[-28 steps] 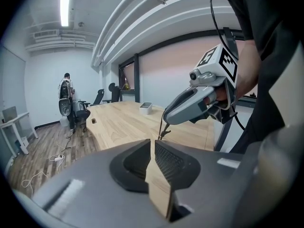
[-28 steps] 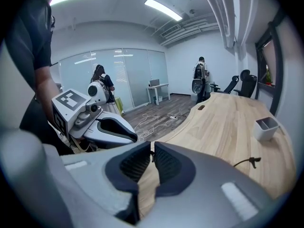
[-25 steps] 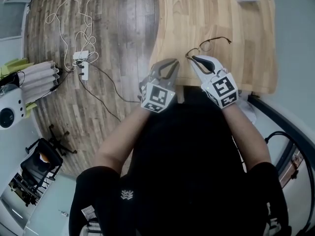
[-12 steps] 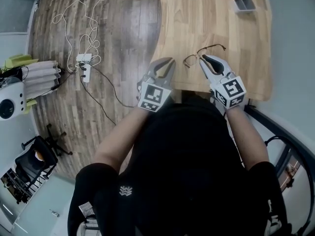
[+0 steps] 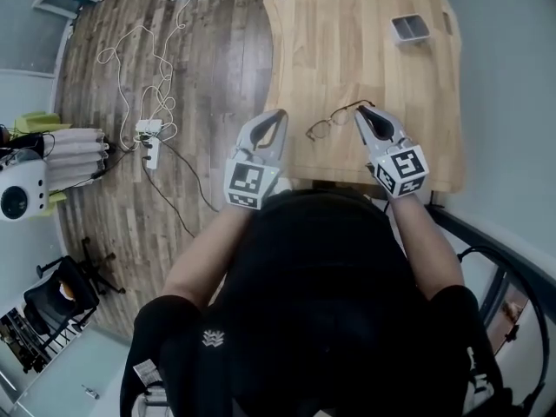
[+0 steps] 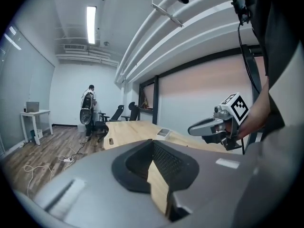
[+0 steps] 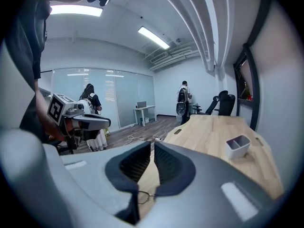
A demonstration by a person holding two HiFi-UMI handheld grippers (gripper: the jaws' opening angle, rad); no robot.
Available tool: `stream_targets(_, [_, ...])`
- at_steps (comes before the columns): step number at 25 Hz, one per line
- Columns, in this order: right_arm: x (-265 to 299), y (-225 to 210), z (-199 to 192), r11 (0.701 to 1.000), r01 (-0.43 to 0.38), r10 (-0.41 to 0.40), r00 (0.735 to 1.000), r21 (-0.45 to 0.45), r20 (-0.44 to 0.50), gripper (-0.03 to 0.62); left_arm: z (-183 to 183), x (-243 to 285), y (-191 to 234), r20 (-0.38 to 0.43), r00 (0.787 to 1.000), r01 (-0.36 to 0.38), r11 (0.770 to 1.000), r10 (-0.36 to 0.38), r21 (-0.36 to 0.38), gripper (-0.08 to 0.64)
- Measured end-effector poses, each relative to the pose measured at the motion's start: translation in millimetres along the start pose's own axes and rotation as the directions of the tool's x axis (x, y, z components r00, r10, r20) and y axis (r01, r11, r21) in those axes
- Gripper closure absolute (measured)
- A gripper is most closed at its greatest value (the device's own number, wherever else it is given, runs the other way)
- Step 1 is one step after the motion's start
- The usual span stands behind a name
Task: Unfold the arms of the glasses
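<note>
Thin wire-framed glasses hang just over the near edge of the wooden table. My right gripper grips one arm of the glasses between its closing jaws. In the right gripper view a lens shows below the dark pads, with the wire running in between them. My left gripper is shut with nothing in it, off to the left of the glasses at the table's left edge. Its pads show only a sliver of table between them.
A small grey two-part tray stands at the table's far right. A power strip with white cables lies on the wood floor to the left. Office chairs and a person stand far off beyond the table.
The left gripper has drawn off to the left, away from the glasses, and its jaws have shut. The glasses have stayed with the right gripper as it moved.
</note>
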State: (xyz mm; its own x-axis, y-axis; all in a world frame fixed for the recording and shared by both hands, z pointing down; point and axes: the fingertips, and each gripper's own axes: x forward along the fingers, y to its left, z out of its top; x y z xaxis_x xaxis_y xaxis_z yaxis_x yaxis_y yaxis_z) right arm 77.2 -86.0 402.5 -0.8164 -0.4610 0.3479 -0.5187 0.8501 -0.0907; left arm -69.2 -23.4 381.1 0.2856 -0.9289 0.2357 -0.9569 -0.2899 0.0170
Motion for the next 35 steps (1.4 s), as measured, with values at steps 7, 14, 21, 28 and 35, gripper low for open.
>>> stream_targets(7, [-15, -28, 5, 0.998, 0.034, -0.037, 0.998, 0.05, 0.057, 0.591, 11, 10, -4, 0.02, 1.0, -0.021, 1.0, 0.021, -0.002, 0.552])
stream_targets(14, [-19, -48, -2, 0.997, 0.056, -0.056, 0.998, 0.048, 0.008, 0.592, 1, 15, -7, -0.018, 0.999, -0.043, 0.999, 0.043, -0.017, 0.552])
stream_targets(21, [-18, -51, -4, 0.997, 0.058, -0.058, 0.998, 0.051, -0.001, 0.592, 1, 14, -7, -0.03, 0.998, -0.049, 0.999, 0.049, -0.006, 0.552])
stream_targets(28, [-25, -56, -5, 0.995, 0.083, -0.082, 0.996, 0.061, -0.019, 0.592, -1, 16, -16, -0.05, 0.998, -0.041, 0.999, 0.041, 0.001, 0.552])
stream_targets(35, [-36, -61, -2, 0.994, 0.094, -0.095, 0.996, 0.062, -0.001, 0.592, -1, 23, -27, -0.056, 0.998, -0.01, 1.0, 0.011, 0.015, 0.552])
